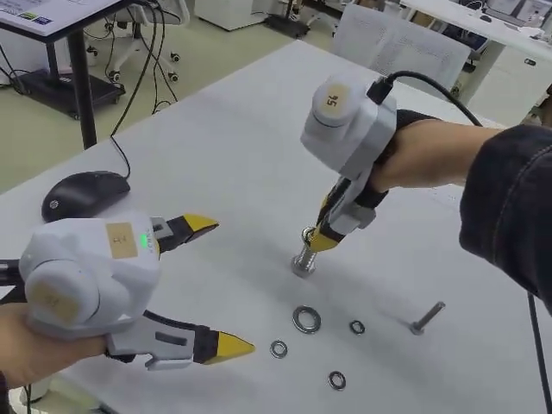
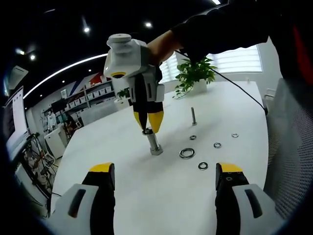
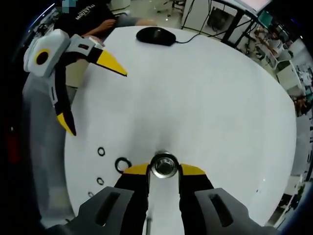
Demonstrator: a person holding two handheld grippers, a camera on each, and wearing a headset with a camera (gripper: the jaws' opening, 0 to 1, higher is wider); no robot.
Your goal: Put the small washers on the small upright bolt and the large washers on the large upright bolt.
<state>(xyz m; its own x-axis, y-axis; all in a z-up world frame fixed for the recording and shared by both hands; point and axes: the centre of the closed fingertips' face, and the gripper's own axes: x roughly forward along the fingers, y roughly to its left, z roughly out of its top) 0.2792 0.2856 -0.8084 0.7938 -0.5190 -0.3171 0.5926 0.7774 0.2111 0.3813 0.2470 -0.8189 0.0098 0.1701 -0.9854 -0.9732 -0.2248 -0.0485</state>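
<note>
The large bolt (image 1: 303, 260) stands upright on its head near the middle of the white table (image 1: 224, 147). The right gripper (image 1: 317, 240) comes down on it from above. Its yellow tips are drawn close together and pinch a ring right at the top of the bolt. This gripped washer (image 3: 164, 165) looks like a large one, and it sits ringed round the tip of the thread in the right gripper view. Whether it has slid down onto the shank I cannot tell.

Just on the near side of the bolt a loose large washer (image 1: 306, 319) lies flat. Small washers (image 1: 357, 327) are scattered flat around it, to the near left, the right and nearer still, all apart from one another. The small bolt (image 2: 193, 116) stands upright to the right of them, bare, well clear of both grippers.

The left gripper (image 1: 224, 286) hangs over the near left of the table with its jaws spread wide and nothing between them, pointing toward the washers. A black mouse (image 1: 84, 194) rests at the far left edge.
</note>
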